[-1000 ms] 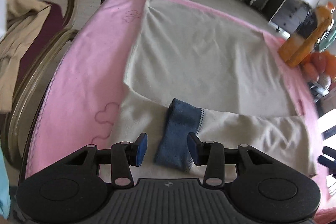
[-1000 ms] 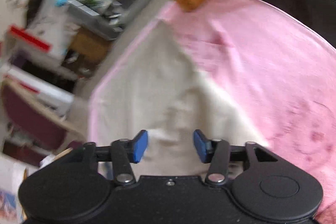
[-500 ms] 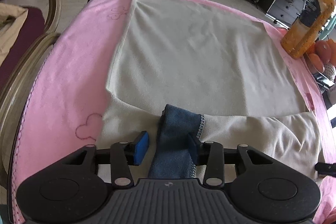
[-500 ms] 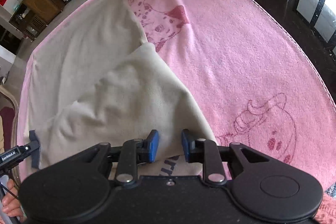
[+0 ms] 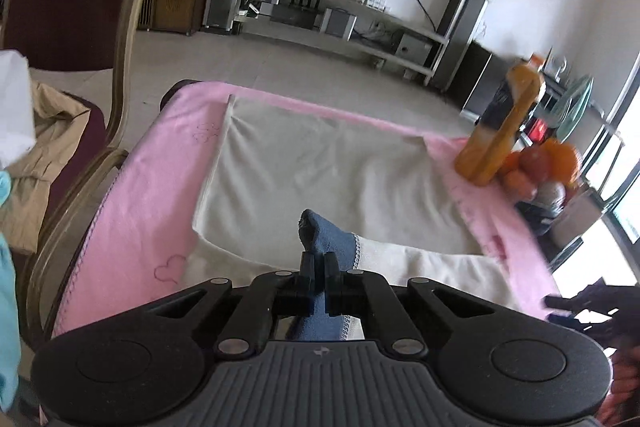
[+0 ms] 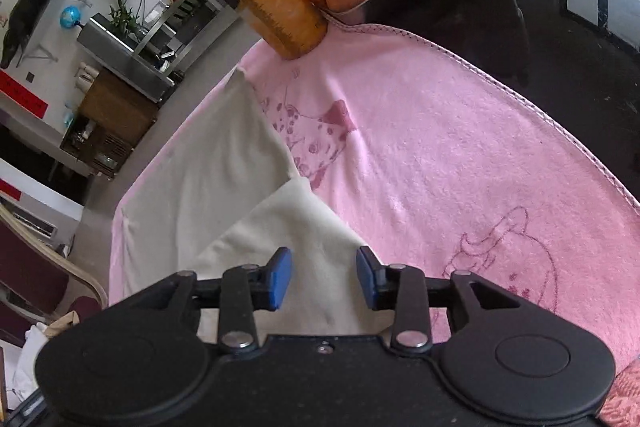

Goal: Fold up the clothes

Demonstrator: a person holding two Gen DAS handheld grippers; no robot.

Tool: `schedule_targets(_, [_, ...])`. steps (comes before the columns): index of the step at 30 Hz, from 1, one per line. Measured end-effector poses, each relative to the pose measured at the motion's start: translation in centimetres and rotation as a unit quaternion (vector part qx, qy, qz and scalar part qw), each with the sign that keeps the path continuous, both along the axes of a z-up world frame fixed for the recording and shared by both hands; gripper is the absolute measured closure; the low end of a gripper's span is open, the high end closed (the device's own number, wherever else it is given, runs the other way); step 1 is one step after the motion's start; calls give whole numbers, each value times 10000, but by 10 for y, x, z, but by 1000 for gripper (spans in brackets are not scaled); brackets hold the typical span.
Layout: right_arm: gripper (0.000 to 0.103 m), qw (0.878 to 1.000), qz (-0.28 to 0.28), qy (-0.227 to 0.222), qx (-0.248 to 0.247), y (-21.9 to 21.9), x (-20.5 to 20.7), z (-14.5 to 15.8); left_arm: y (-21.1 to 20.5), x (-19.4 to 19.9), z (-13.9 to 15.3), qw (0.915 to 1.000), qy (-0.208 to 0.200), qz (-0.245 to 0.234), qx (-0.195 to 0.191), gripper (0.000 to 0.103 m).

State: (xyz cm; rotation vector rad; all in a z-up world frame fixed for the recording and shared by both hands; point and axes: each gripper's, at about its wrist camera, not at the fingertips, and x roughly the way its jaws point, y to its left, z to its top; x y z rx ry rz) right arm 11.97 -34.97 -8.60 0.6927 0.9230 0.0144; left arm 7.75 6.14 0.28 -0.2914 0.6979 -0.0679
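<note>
A cream, soft-fleece garment (image 5: 320, 171) with a blue knitted cuff (image 5: 326, 233) lay spread flat on a pink towel. Its far part was smooth and roughly rectangular. The near edge was folded over onto it, rumpled. The cuff stood raised above the cloth, its tip pointing up. One corner flap (image 6: 288, 227) lay diagonally.
</note>
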Motion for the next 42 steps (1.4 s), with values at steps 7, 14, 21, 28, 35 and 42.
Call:
schedule_targets(7, [68, 9998, 160, 106, -94, 7, 0, -2, 32, 7, -11, 9986, 289, 390, -213, 101])
schedule_targets(14, [72, 9985, 460, -44, -278, 21, 5, -2, 34, 32, -50, 9922, 1006, 584, 450, 89])
schedule_targets(21, [85, 9925, 910, 151, -803, 47, 9, -8, 25, 15, -47, 9881, 745, 758, 1117, 90])
schedule_targets(28, [84, 9940, 885, 426, 490, 34, 12, -25, -4, 25, -84, 9832, 1433, 0, 1130, 88])
schedule_targets(35, [103, 9937, -344, 1053, 163, -4, 2, -43, -7, 20, -91, 9773, 1476, 91, 1515, 78])
schedule_targets(42, [92, 9958, -708, 530, -226, -14, -19, -19, 11, 16, -77, 9849, 1304, 495, 1023, 88])
